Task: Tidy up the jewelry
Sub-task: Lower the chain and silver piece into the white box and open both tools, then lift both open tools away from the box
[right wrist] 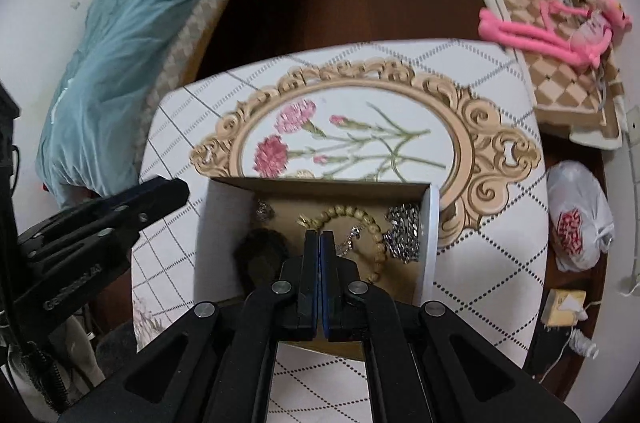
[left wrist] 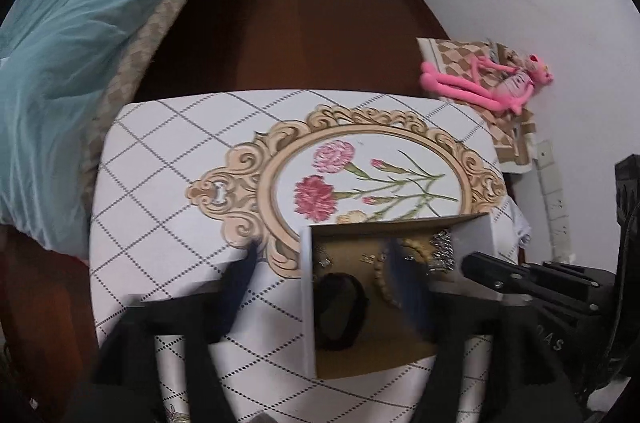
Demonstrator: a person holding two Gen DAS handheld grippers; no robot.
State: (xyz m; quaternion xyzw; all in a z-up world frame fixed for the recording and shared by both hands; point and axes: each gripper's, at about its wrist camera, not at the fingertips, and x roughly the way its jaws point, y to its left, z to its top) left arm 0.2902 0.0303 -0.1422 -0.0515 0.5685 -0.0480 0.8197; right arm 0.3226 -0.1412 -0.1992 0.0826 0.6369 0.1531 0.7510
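In the left wrist view, the left gripper [left wrist: 320, 275] has its blurred fingers spread wide, one on either side of the left wall of the cardboard box [left wrist: 306, 295], which sits on the table [left wrist: 168, 159] near its front edge. Inside lie a black bracelet [left wrist: 340, 311] and a beaded bracelet [left wrist: 384, 283]. The right gripper [left wrist: 472, 263] pokes in from the right at the box's right wall. In the right wrist view, the right gripper's fingers [right wrist: 310, 255] are pressed together over the box interior, with nothing visibly pinched; a silver chain [right wrist: 404, 235] lies heaped against the right wall, beside the beaded bracelet.
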